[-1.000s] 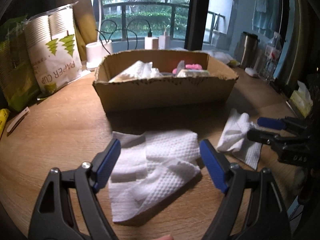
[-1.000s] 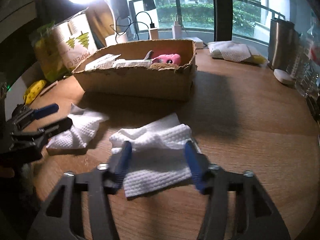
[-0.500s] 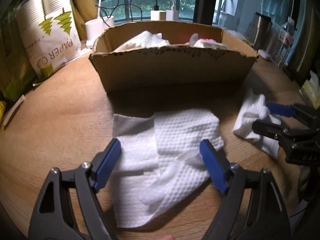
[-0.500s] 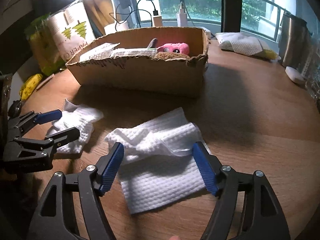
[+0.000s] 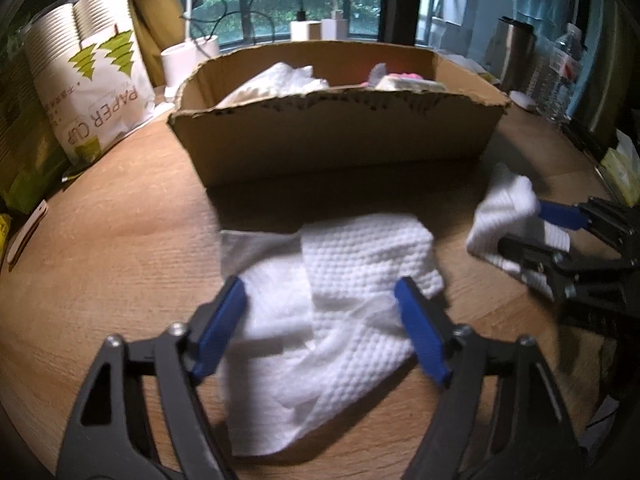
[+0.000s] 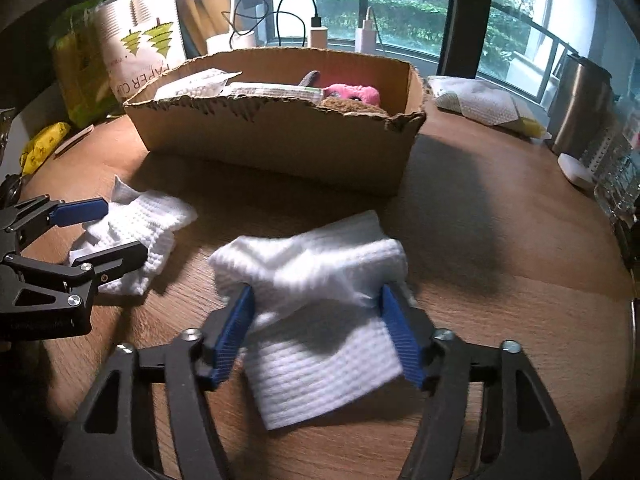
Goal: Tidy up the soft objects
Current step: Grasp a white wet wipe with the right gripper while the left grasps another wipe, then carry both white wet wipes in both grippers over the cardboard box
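Note:
Two white quilted cloths lie on the round wooden table in front of an open cardboard box (image 5: 336, 144). My left gripper (image 5: 320, 320) is open and straddles the left cloth (image 5: 332, 304), low over it. My right gripper (image 6: 320, 324) is open with its blue pads on either side of the right cloth (image 6: 320, 280), which bunches up between them. Each gripper shows in the other's view: the right one (image 5: 532, 232) and the left one (image 6: 100, 228). The box (image 6: 280, 148) holds white cloths, a packet and a pink plush toy (image 6: 352, 94).
A pack of paper cups (image 5: 88, 88) and a green bag stand at the back left. A steel flask (image 6: 580, 104), a folded cloth pack (image 6: 480, 100) and a white puck sit at the back right. Chargers and cables line the window sill.
Both grippers have moved forward and down over their cloths, nearer the box. The right gripper's pads have come in against its cloth, which now bunches between them.

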Tool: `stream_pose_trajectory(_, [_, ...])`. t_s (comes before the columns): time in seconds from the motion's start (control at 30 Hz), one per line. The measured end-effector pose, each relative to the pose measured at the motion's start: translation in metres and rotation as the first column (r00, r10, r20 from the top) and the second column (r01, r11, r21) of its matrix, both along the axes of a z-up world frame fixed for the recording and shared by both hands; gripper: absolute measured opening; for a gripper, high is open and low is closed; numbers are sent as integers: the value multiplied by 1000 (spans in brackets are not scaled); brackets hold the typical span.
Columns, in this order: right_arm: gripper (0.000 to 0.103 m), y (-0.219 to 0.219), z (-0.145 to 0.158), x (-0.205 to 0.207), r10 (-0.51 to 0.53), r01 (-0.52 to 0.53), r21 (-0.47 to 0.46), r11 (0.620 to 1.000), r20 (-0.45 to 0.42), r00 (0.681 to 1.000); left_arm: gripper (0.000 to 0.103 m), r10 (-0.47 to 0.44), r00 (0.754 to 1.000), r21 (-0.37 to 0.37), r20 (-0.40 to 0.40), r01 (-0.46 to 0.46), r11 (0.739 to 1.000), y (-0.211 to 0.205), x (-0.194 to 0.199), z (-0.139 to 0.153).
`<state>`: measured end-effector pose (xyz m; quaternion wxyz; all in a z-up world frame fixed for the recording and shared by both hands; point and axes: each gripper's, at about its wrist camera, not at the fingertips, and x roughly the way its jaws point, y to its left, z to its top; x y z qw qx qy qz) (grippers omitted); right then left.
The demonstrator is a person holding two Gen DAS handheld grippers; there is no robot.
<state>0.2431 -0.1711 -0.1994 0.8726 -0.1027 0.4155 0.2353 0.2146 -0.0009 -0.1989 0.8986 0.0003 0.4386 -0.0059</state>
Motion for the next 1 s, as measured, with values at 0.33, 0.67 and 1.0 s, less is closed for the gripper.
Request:
stream_pose_trajectory(0.33, [14, -15, 3, -2, 0, 2, 80, 997, -28, 1000, 19, -95, 995, -28, -1, 95, 995, -19, -10, 6])
stream_pose_trajectory(0.67, [13, -26, 28, -11, -1, -3, 164, 986, 24, 1000, 17, -117, 992, -85, 46, 121, 989, -20, -24, 27])
stream_pose_trajectory(1.0, [13, -33, 62, -17, -3, -16, 204, 979, 93, 996, 17, -120, 981, -55, 150, 130, 990, -21, -31, 68])
